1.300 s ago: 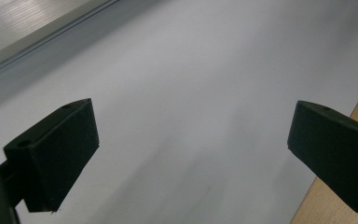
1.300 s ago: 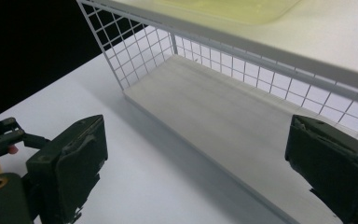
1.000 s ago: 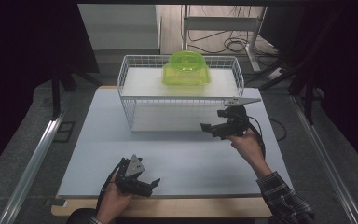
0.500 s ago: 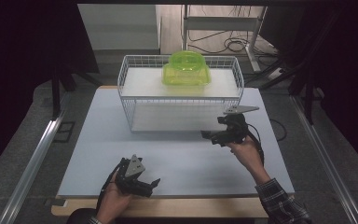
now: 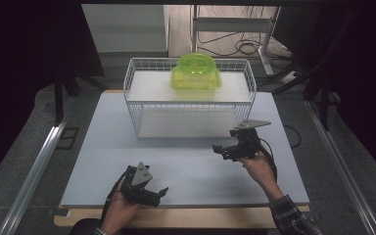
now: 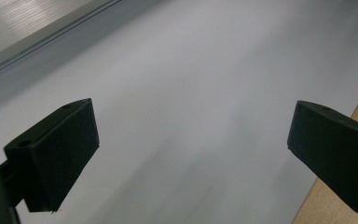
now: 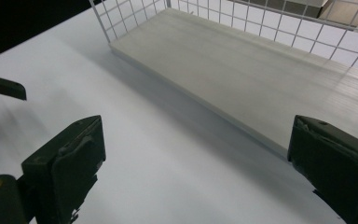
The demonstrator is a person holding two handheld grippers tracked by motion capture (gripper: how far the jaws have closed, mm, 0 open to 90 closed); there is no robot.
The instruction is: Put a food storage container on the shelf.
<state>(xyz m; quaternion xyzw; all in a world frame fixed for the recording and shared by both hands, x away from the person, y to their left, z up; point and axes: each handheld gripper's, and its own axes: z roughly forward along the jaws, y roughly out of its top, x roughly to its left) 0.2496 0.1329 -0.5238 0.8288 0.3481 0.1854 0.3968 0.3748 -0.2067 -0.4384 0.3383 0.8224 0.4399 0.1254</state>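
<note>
The right gripper (image 5: 221, 148), right of frame centre, is hanging wide open, grasping nothing, near the wire basket (image 5: 136, 115). The left gripper (image 5: 162, 193), at lower left, is gaping equally empty above the table (image 5: 98, 147).

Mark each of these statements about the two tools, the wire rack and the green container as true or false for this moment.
1. The green container sits on the upper shelf of the wire rack. True.
2. The right tool grips the green container. False: its jaws are open and empty, above the table in front of the rack.
3. The left tool is open with nothing between its jaws. True.
4. The left tool is inside the rack. False: it is near the table's front edge.
5. The rack's lower shelf is bare. True.
</note>
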